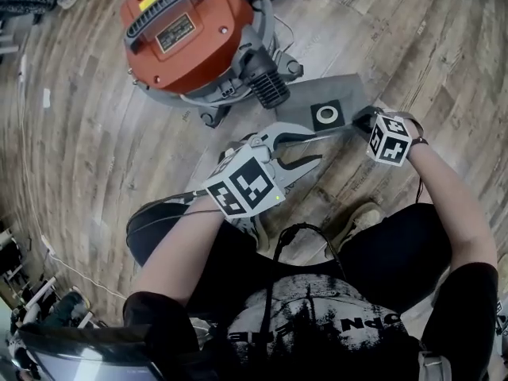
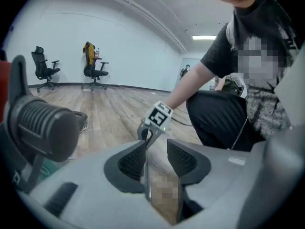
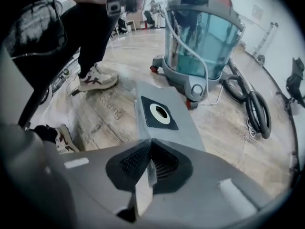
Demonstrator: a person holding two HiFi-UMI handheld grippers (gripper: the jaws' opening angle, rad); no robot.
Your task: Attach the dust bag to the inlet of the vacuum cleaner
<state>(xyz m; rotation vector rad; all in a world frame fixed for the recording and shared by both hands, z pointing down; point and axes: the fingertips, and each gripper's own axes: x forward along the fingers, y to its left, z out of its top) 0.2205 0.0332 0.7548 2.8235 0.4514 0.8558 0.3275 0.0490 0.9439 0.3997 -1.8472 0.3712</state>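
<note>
The grey dust bag (image 1: 317,111), with a black collar and white ring (image 3: 159,112), hangs just above the wooden floor beside the vacuum cleaner (image 1: 190,30). The vacuum has an orange-red lid and a clear teal tank (image 3: 202,37). My right gripper (image 1: 361,121) (image 3: 151,144) is shut on the bag's near edge. My left gripper (image 1: 317,146) (image 2: 156,149) is open at the bag's left edge. That edge shows as a thin sheet (image 2: 146,171) against one pad, and the other pad stands clear of it. A black ribbed part of the vacuum (image 2: 43,125) is close on the left.
The person's shoes (image 1: 361,217) (image 3: 97,80) stand just behind the bag. Black hoses (image 3: 255,111) lie to the right of the vacuum, and a white cord (image 3: 209,92) hangs down its tank. Two office chairs (image 2: 45,68) stand by the far wall.
</note>
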